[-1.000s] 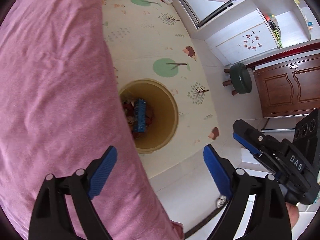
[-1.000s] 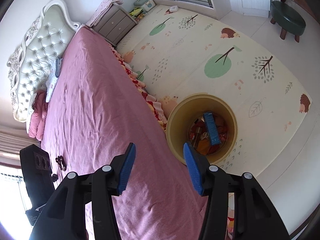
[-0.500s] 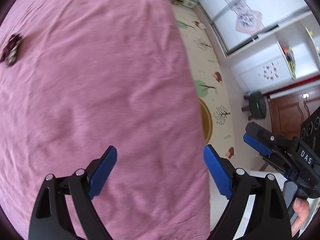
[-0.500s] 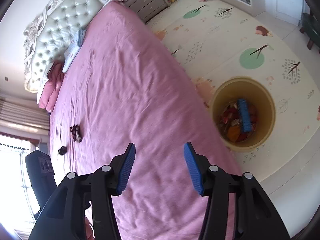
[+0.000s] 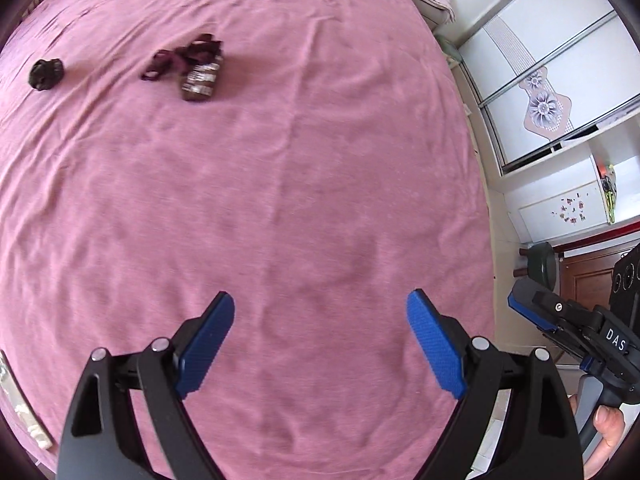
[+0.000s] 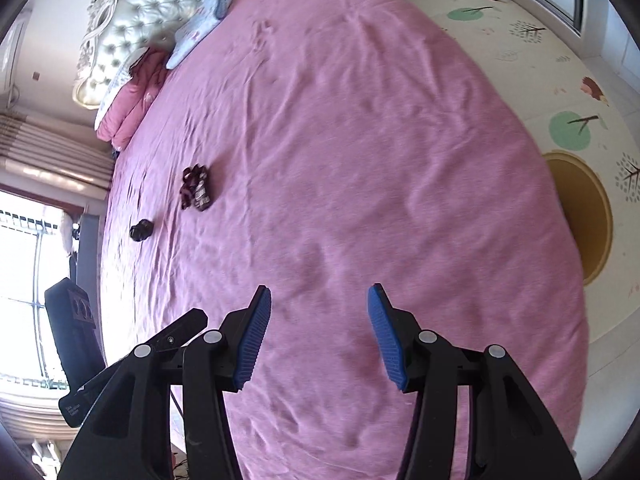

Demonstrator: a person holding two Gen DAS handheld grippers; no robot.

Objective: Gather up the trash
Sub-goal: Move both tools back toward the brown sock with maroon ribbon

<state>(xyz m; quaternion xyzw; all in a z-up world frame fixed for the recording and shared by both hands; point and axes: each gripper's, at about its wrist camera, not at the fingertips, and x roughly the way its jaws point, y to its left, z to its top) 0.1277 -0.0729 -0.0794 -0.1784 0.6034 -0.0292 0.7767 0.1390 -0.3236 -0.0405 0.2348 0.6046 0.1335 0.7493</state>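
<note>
Right now we've got both grippers over the pink bedspread [image 5: 320,184], nothing in either. Left gripper [image 5: 320,340]: jaws spread wide, blue pads [image 5: 434,346] apart w/ only sheet between them. Right gripper [image 6: 318,336]: jaws also parted, a bit narrower, empty too.

Trash sits well ahead of us, toward the far left part of the bed: a dark brown wrapper [image 5: 202,76] w/ a crumpled maroon scrap [image 5: 180,58] touching it, and a small dark wad [image 5: 46,74] lying apart to the left. Right wrist view shows the same pair [image 6: 196,190] and the wad [image 6: 142,230] nearer the window side.

Yellow bin [image 6: 584,216] stands on the floor mat [image 6: 540,60] beside the bed's right edge, partly hidden by the sheet; contents can't be seen. Tufted headboard [image 6: 132,12] and pink pillows [image 6: 132,100] at the far end.
</note>
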